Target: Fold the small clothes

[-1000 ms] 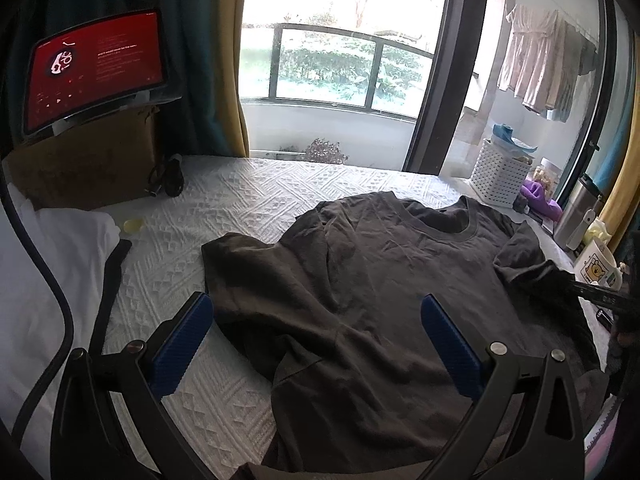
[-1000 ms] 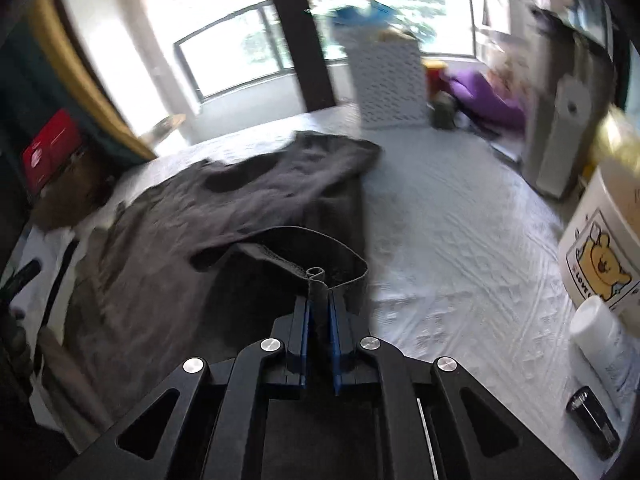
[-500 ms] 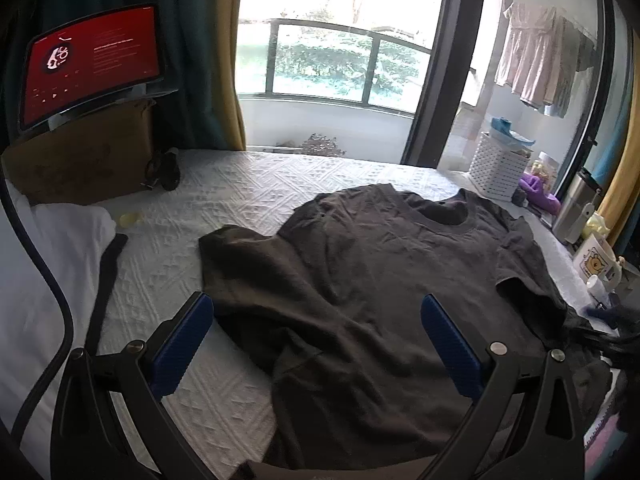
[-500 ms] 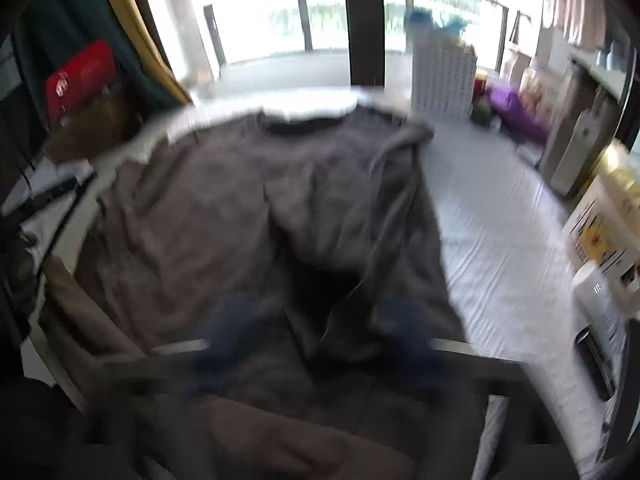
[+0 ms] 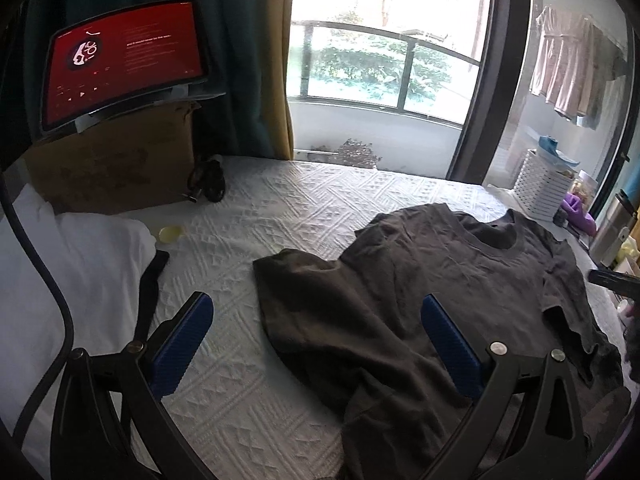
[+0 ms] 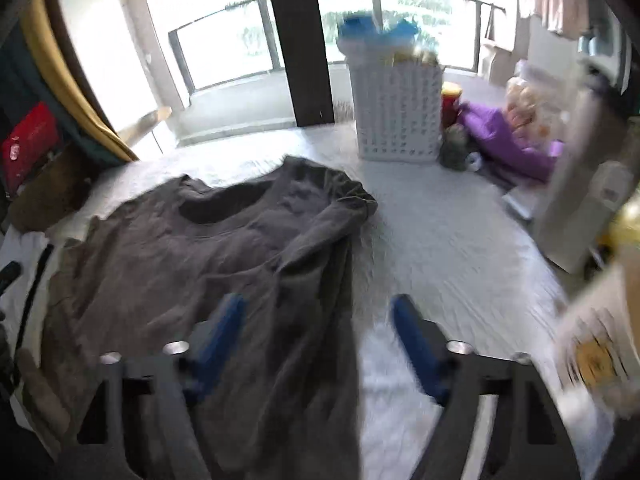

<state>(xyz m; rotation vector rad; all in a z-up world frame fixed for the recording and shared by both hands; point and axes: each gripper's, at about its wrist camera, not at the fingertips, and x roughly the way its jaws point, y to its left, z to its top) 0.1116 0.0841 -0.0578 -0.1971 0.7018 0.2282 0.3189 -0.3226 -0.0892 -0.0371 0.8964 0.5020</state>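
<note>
Clothing first: we see a dark grey T-shirt point(image 5: 436, 300) lying spread on the white quilted bedcover point(image 5: 288, 216), neckline toward the window, its body wrinkled rather than smoothed flat. In the left wrist view one sleeve reaches out toward the left over the cover, and the hem runs down under the frame of our left gripper point(image 5: 316, 344). That gripper hangs above the shirt with its blue pads point(image 5: 182, 344) spread wide; nothing is between them except the cloth lying below, which they do not touch. In the right wrist view, which is blurred, the shirt's right side is folded or bunched inward along a diagonal ridge, and the right sleeve sits crumpled near the upper edge. Our right gripper point(image 6: 318, 344) stands over the shirt's right edge, one pad above the fabric and the other above bare bedcover; its jaws are closing, yet they hold nothing. Beyond the shirt we note a white perforated basket point(image 6: 396, 116) near the window, and a purple item point(image 6: 508, 148) beside it. To the far left, a red-lit screen point(image 5: 124, 60) rests on a cardboard box point(image 5: 116, 168), with white cloth point(image 5: 60, 272) lying in front of it.
</note>
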